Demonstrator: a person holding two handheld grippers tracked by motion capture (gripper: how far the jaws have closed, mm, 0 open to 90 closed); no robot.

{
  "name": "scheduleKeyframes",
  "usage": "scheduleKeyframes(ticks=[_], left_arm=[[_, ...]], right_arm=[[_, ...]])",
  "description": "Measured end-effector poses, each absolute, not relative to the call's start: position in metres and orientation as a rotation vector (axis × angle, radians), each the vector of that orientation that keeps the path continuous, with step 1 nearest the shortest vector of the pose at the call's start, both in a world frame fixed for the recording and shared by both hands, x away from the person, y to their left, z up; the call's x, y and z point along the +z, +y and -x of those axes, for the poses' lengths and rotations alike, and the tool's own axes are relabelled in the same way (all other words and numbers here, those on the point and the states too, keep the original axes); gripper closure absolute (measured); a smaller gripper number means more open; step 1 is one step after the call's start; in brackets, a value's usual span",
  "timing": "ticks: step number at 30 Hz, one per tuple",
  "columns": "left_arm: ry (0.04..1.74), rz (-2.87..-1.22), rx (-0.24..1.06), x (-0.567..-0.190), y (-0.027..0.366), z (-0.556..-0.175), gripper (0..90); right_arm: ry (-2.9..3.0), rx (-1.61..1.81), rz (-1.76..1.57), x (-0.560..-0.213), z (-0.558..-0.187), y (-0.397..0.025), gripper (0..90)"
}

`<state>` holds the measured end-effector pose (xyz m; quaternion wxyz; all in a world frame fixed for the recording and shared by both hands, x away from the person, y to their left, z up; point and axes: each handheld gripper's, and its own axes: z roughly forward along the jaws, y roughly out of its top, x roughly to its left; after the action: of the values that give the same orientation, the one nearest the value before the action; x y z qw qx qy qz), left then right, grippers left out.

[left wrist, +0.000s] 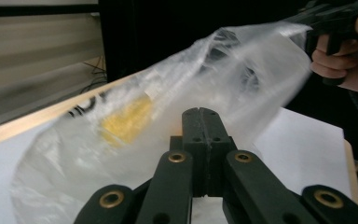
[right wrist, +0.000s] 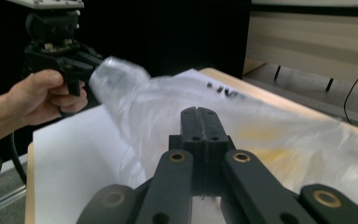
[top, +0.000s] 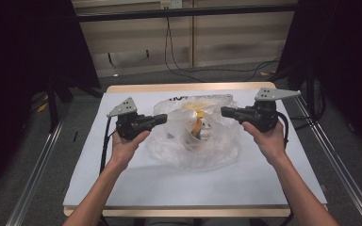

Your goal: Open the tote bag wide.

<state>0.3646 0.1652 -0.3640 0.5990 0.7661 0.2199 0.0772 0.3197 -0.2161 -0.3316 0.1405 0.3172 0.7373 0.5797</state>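
A clear plastic bag (top: 193,136) with something yellow inside sits mid-counter (top: 169,183). Left tool (top: 162,119) and right tool (top: 225,112), jaws closed, each pinch a top edge. The film looks light, limp and slippery; the rim seems the best hold.

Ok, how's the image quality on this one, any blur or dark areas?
High view: sharp, table well lit, both sides black. Left gripper view: plastic bag smeared by motion blur, fingers crisp. Right gripper view: bag likewise blurred, dark backdrop behind the left gripper.
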Motion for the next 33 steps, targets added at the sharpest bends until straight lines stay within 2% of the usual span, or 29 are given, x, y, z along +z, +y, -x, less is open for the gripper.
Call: scheduleKeyframes(ticks=[8, 17, 28, 33], left_arm=[[0.51, -1.771, 0.182, -0.354, 0.152, -0.381, 90.0], [0.447, -1.79, 0.175, -0.338, 0.12, -0.388, 90.0], [0.599, -1.915, 0.117, -0.411, 0.115, -0.408, 90.0], [0.668, -2.022, 0.113, -0.445, 0.12, -0.417, 90.0]], right_arm=[[2.104, 1.687, -0.88, -0.317, -0.332, -0.209, 90.0], [2.067, 1.722, -0.868, -0.301, -0.346, -0.205, 90.0], [2.185, 1.649, -0.975, -0.361, -0.366, -0.199, 90.0], [2.27, 1.533, -1.039, -0.402, -0.374, -0.2, 90.0]])
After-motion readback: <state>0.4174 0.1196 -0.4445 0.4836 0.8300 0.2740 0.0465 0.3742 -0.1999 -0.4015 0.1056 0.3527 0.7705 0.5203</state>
